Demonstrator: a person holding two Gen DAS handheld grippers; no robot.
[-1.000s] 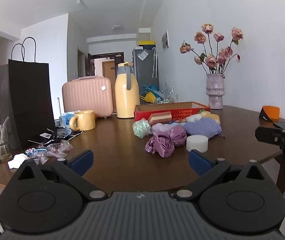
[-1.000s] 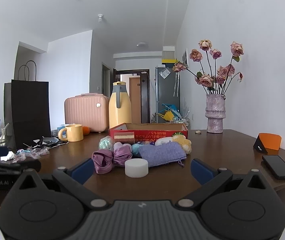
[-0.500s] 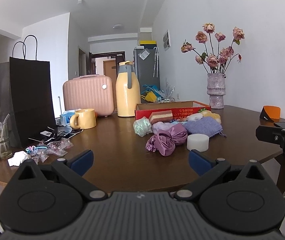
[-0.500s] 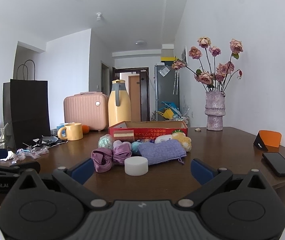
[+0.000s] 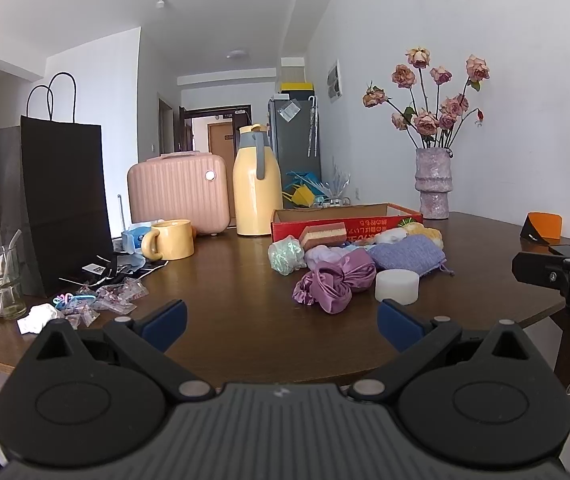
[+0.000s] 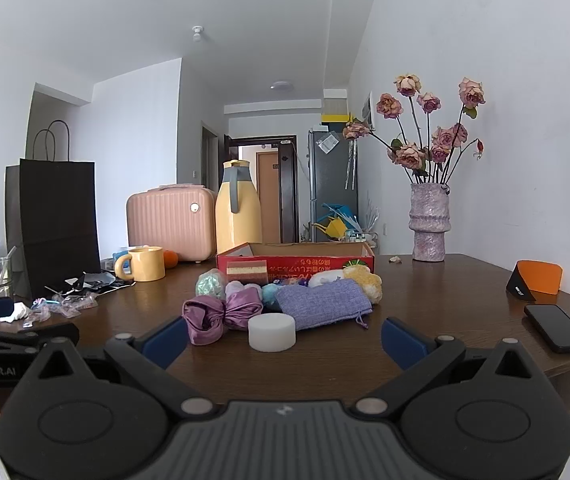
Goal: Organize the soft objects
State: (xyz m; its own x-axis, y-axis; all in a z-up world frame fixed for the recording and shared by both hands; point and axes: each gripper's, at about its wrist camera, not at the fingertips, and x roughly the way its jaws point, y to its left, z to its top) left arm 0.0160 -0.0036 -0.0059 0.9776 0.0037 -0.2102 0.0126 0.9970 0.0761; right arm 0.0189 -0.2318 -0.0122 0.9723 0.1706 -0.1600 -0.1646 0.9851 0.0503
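While both grippers' fingers (image 5: 163,320) (image 6: 403,342) gape empty, purple scrunchie (image 6: 221,316) lies crosswise, lavender pouch (image 6: 321,306) beside.

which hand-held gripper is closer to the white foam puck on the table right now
Right. The right hand-held gripper faces the white foam puck head-on, just short of it. The left hand-held gripper sits farther back, with the puck off toward its right finger.

Two low wrist views from the near table edge (image 5: 245,368), left apparently leftward, sharing the soft pile (image 6: 285,300).
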